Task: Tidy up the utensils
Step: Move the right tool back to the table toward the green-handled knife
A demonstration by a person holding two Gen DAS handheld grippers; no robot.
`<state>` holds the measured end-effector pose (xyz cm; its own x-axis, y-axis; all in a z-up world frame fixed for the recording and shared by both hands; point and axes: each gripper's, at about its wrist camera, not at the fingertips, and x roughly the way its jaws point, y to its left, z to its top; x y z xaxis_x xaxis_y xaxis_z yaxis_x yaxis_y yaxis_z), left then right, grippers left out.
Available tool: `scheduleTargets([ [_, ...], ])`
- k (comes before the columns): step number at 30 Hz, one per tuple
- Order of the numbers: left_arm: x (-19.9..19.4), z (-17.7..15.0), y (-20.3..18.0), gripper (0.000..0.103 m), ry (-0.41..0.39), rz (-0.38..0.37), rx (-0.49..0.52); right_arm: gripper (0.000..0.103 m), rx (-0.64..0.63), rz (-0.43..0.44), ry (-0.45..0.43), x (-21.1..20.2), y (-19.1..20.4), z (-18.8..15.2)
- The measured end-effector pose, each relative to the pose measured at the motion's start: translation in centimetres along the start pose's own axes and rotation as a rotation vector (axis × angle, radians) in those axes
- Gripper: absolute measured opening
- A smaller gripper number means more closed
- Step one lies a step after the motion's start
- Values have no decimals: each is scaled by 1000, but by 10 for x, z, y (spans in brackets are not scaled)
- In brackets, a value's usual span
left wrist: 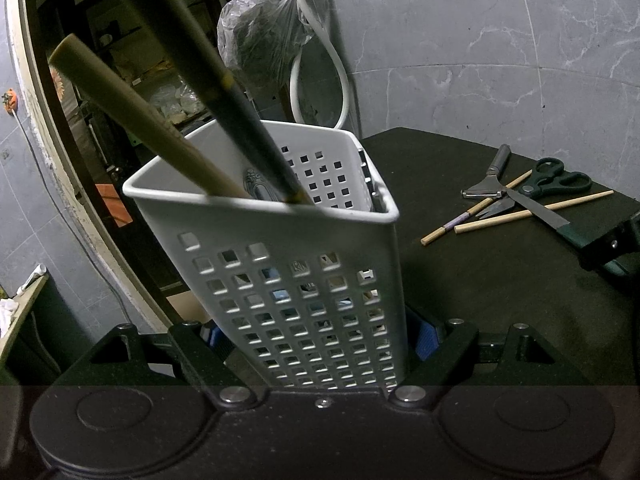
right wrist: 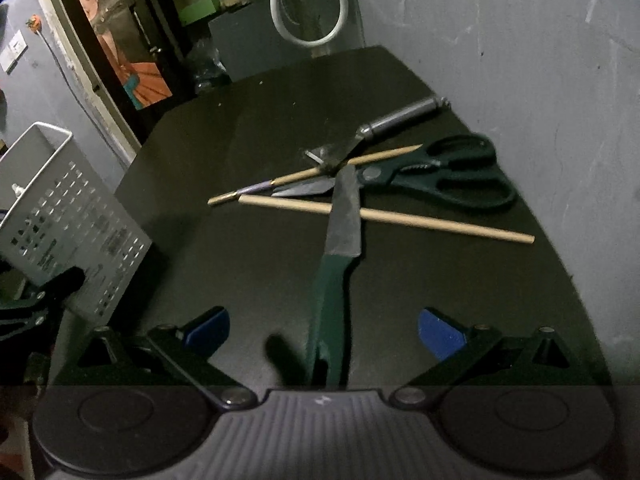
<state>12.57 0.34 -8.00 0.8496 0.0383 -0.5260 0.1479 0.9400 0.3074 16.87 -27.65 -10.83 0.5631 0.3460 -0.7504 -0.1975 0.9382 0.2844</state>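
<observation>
The knife lay on the dark desk, its green handle between the wide, empty jaws of the right gripper and its blade tip over the scissors and two chopsticks. It looked stiff and light, the handle smooth, perhaps slippery; the handle was the safe hold. Well to the left, the left gripper had its jaws clamped on the white basket, tilted.

White perforated caddy, green-handled knife
</observation>
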Motion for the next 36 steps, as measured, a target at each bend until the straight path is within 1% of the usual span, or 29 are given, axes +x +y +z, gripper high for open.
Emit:
scheduleTargets([
  [10,1,1,2,85,4,-8,-7,102,-1,-2,26,4,12,-3],
  [23,1,0,2,85,1,-10,-7,102,-24,35,73,5,26,-5],
  [25,1,0,2,85,2,-10,-6,102,-33,58,86,6,31,-5],
  [27,1,0,2,85,2,-10,-7,102,-47,109,101,9,37,-5],
  [30,1,0,2,85,1,-10,-6,103,-83,222,120,14,51,-4],
  [32,1,0,2,85,1,-10,-7,102,-130,306,123,16,60,-2],
  [34,1,0,1,85,1,-7,-8,102,-184,314,97,12,65,2],
  [36,0,1,0,85,2,-6,-10,102,-238,290,62,8,65,10],
])
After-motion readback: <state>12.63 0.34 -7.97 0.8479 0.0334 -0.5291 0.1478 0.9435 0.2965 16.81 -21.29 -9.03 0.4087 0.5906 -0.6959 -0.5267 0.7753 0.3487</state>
